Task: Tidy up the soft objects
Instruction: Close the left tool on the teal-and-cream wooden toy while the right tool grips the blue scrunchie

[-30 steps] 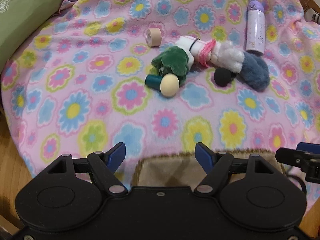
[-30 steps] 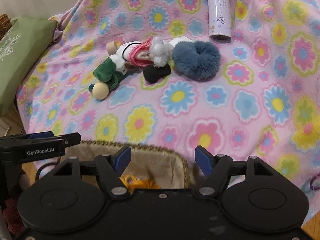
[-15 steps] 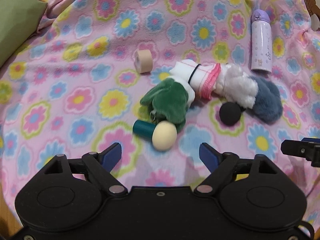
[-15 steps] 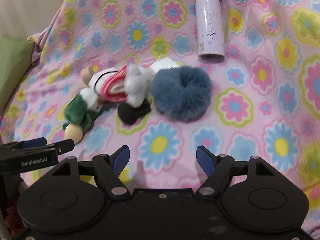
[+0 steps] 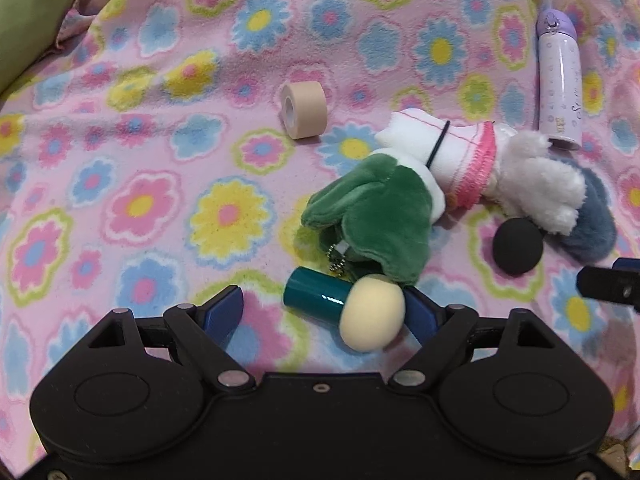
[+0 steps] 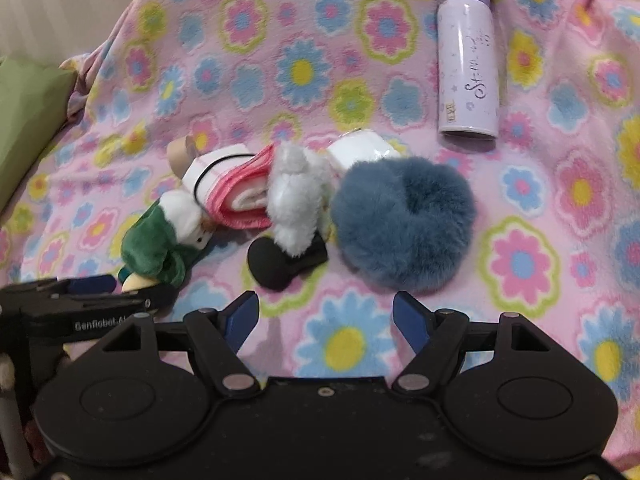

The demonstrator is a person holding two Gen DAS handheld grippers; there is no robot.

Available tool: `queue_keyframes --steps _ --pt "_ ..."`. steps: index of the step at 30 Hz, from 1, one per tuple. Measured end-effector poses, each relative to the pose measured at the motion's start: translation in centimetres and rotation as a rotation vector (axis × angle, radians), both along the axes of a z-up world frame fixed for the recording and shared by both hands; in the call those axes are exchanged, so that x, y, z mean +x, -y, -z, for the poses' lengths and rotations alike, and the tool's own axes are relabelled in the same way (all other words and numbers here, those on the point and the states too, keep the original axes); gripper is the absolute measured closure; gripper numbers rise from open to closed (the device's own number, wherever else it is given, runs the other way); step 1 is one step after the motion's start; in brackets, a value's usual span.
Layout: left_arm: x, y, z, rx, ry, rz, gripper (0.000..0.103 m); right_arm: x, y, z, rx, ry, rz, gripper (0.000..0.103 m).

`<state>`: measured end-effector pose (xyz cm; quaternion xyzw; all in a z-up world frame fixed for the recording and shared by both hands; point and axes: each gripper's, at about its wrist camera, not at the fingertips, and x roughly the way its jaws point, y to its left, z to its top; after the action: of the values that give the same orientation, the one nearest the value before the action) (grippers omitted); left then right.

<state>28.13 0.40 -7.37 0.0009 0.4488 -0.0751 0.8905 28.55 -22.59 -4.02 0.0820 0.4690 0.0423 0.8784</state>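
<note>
A pile of soft things lies on the flowered blanket (image 5: 160,208): a green plush (image 5: 376,216), a white and pink rolled cloth (image 5: 452,160), a white fluffy toy (image 5: 540,184) and a blue furry ring (image 6: 404,228). A teal cylinder with a cream foam ball (image 5: 372,316) lies between the fingers of my open left gripper (image 5: 324,312). My open right gripper (image 6: 326,316) hovers just before the black foam ball (image 6: 272,264) and the blue ring. The green plush (image 6: 156,244) and the left gripper (image 6: 92,296) show in the right wrist view.
A beige tape roll (image 5: 304,110) lies apart at the back. A lilac bottle (image 6: 466,60) lies behind the pile. A green cushion (image 6: 28,120) sits at the left edge of the blanket.
Both grippers moved forward from over the wicker basket toward the pile. The basket has left both views. The cream ball now lies between the left fingers. Both stay open.
</note>
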Motion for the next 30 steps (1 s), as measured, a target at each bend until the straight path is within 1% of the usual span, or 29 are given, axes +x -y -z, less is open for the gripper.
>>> queue_keyframes --steps 1,3,6,7,9,10,11,15,17,21,23,25,27,30 --pt "0.2 0.0 0.2 0.006 0.005 0.004 0.017 0.2 0.3 0.1 0.007 -0.002 0.012 0.029" --pt "0.4 0.2 0.5 0.022 0.022 0.011 0.015 0.8 0.7 0.3 0.003 -0.007 0.036 0.027" --pt "0.2 0.7 0.6 0.047 0.056 0.027 0.019 1.3 1.1 0.6 -0.007 -0.014 0.051 0.027" --pt "0.2 0.8 0.7 0.049 0.065 0.033 0.022 1.5 1.2 0.7 -0.008 -0.015 0.054 0.027" --pt "0.0 0.9 0.6 0.043 0.083 0.052 0.032 1.7 1.3 1.0 -0.011 -0.019 0.059 0.027" --pt "-0.1 0.9 0.6 0.033 0.091 0.072 0.043 1.7 1.4 1.1 -0.011 -0.020 0.062 0.027" --pt "-0.3 1.0 0.5 0.025 0.099 0.090 0.046 1.8 1.4 1.2 -0.010 -0.022 0.064 0.027" --pt "-0.6 1.6 0.5 0.056 0.119 0.106 0.047 2.0 1.8 1.2 -0.004 -0.005 0.087 0.025" --pt "-0.5 1.5 0.4 0.048 0.114 0.101 0.047 2.4 1.8 1.2 -0.013 0.007 0.093 0.020" --pt "-0.4 1.3 0.5 0.033 0.111 0.098 0.047 3.7 2.0 1.6 -0.046 0.019 0.115 0.020" --pt "-0.5 1.4 0.6 0.038 0.113 0.102 0.046 4.6 2.3 2.0 -0.056 0.017 0.129 0.019" --pt "-0.6 1.4 0.8 0.041 0.121 0.106 0.046 5.6 2.6 2.4 -0.061 0.013 0.144 0.018" --pt "-0.5 1.3 0.9 0.031 0.123 0.106 0.046 6.4 2.8 2.7 -0.061 0.008 0.153 0.016" --pt "-0.4 1.1 0.8 0.018 0.120 0.104 0.046 7.3 3.0 3.4 -0.063 -0.006 0.168 0.015"
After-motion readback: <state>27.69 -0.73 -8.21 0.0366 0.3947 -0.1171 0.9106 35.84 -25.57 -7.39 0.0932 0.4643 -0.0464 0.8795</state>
